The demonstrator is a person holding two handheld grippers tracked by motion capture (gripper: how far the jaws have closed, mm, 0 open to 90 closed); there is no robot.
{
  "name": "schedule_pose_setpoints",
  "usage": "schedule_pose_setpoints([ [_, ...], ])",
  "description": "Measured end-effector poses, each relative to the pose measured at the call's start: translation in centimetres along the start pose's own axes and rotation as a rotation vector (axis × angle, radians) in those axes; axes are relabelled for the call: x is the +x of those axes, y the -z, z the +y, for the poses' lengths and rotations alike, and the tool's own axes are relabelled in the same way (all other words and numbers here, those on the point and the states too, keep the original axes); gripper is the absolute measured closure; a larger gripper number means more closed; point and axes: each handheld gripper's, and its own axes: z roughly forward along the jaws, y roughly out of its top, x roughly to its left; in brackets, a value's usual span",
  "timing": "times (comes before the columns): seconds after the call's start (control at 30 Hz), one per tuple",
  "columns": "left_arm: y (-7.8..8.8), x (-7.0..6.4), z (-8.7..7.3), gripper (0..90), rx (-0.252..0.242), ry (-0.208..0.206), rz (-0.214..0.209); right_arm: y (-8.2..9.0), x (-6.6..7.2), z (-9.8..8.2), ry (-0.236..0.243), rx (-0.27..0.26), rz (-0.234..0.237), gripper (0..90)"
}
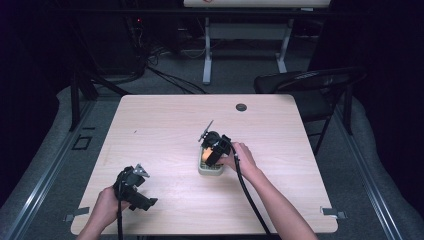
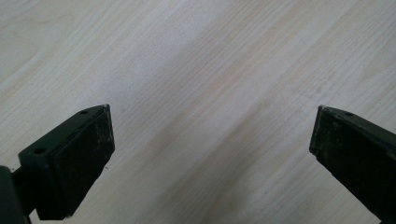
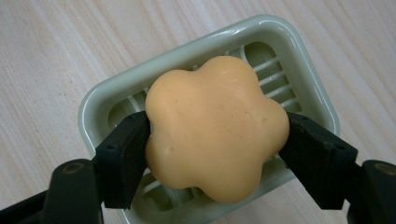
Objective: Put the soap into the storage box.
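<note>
While left tongs [image 2: 212,140] gape wide, right tongs [image 3: 215,140] clamp orange soap [image 3: 215,128], over green dish [image 3: 299,51].

no text, label, brand, number or sign can be read anywhere here. the orange flower-shaped soap [image 3: 215,126] i hold bears no stamp, the pale green soap dish [image 3: 93,105] under it shows no lettering, and the light wooden table [image 1: 165,120] is bare of print. a small red mark on the far table's edge [image 1: 207,2] is too small to read.
</note>
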Motion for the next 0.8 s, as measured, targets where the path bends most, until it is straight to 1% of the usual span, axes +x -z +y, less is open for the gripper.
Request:
schedule_pose_setpoints([
  [0.23, 0.0, 0.0, 0.0, 0.2, -0.003, 0.003, -0.001, 0.0, -0.1, -0.1, 0.016, 0.003, 0.011, 25.0],
  [0.27, 0.0, 0.0, 0.0, 0.2, -0.003, 0.003, -0.001, 0.0, -0.2, -0.1, 0.014, 0.0, 0.017, 17.2],
  [0.3, 0.0, 0.0, 0.0, 0.2, -0.003, 0.005, -0.003, -0.1, -0.2, -0.1, 0.003, -0.001, 0.051, 11.3],
  [0.33, 0.0, 0.0, 0.0, 0.2, -0.003, 0.005, -0.003, -0.1, -0.2, -0.1, -0.008, 0.006, 0.05, 12.1],
  [0.4, 0.0, 0.0, 0.0, 0.2, -0.003, 0.006, -0.003, -0.1, -0.1, 0.0, 0.0, 0.009, 0.037, 12.9],
  [0.47, 0.0, 0.0, 0.0, 0.2, -0.005, 0.003, -0.002, -0.1, -0.1, -0.1, -0.008, 0.002, 0.048, 12.7],
  [0.53, 0.0, 0.0, 0.0, 0.2, -0.004, 0.003, -0.003, 0.1, -0.2, -0.1, -0.002, 0.006, 0.044, 12.7],
  [0.57, 0.0, 0.0, 0.0, 0.2, -0.002, 0.002, -0.001, 0.3, -0.1, -0.2, -0.003, -0.003, 0.053, 12.4],
  [0.6, 0.0, 0.0, 0.0, 0.2, -0.001, 0.0, -0.002, 0.4, -0.1, -0.2, 0.0, -0.01, 0.051, 11.6],
  [0.67, 0.0, 0.0, 0.0, 0.2, -0.002, 0.0, -0.001, 0.7, -0.1, -0.3, 0.006, -0.027, 0.035, 10.5],
  [0.7, 0.0, 0.0, 0.0, 0.2, -0.002, 0.0, -0.001, 0.7, -0.1, -0.3, 0.006, -0.027, 0.035, 10.5],
  [0.73, 0.0, 0.0, 0.0, 0.2, -0.002, 0.0, -0.001, 1.1, -0.2, -0.3, 0.008, -0.041, 0.028, 10.6],
  [0.8, 0.0, 0.0, 0.0, 0.2, -0.002, 0.0, -0.001, 1.5, -0.3, -0.4, 0.004, -0.047, 0.028, 9.8],
])
